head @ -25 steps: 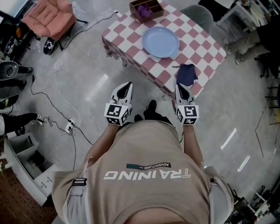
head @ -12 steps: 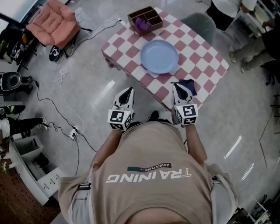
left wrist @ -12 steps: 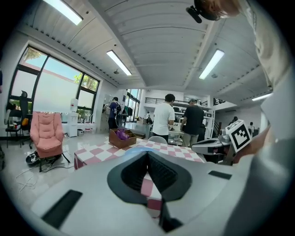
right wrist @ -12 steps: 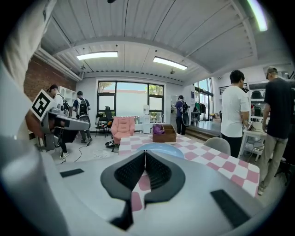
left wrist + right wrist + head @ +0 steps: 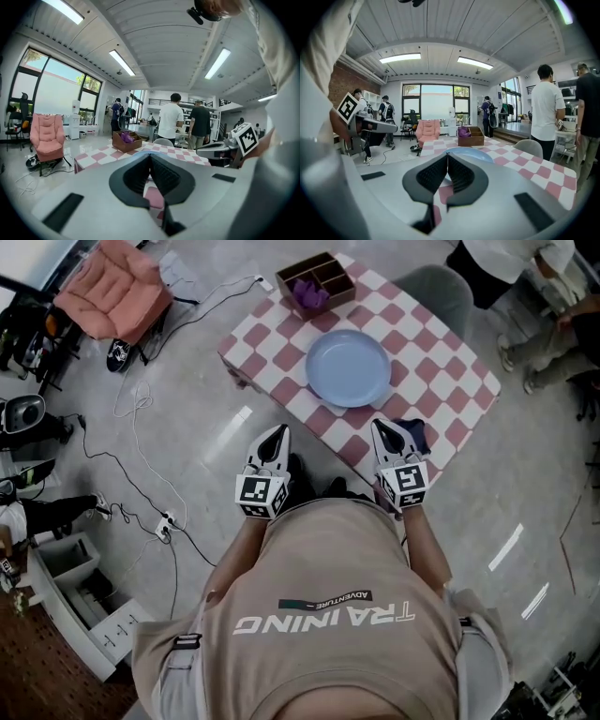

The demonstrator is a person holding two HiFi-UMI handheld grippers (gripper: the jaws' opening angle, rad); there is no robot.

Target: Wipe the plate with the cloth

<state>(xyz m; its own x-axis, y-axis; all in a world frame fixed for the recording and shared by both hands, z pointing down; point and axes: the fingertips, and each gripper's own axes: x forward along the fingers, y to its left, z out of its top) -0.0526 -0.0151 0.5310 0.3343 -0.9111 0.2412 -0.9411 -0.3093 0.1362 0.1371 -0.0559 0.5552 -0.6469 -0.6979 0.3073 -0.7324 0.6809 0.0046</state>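
A round pale blue plate (image 5: 348, 368) lies on the pink-and-white checked table (image 5: 441, 362). It also shows as a blue rim just beyond my right jaws, the plate (image 5: 465, 153). A dark blue cloth (image 5: 418, 433) sits at the table's near edge, partly hidden by my right gripper (image 5: 379, 427), which hangs over it, shut and holding nothing. My left gripper (image 5: 279, 431) is shut and empty too, just short of the table's near edge, left of the plate. In the gripper views both the left gripper (image 5: 150, 155) and the right gripper (image 5: 447, 154) have their jaws meeting at the tips.
A brown divided box (image 5: 316, 279) with something purple in it stands at the table's far corner. A grey chair (image 5: 431, 285) is behind the table. Cables (image 5: 141, 442) trail over the floor on the left, near a pink seat (image 5: 112, 287). People (image 5: 171, 119) stand beyond the table.
The person has stepped closer to the table. Both grippers have come up to its near edge, and the right one now overlaps the dark cloth. Both jaws stayed shut.
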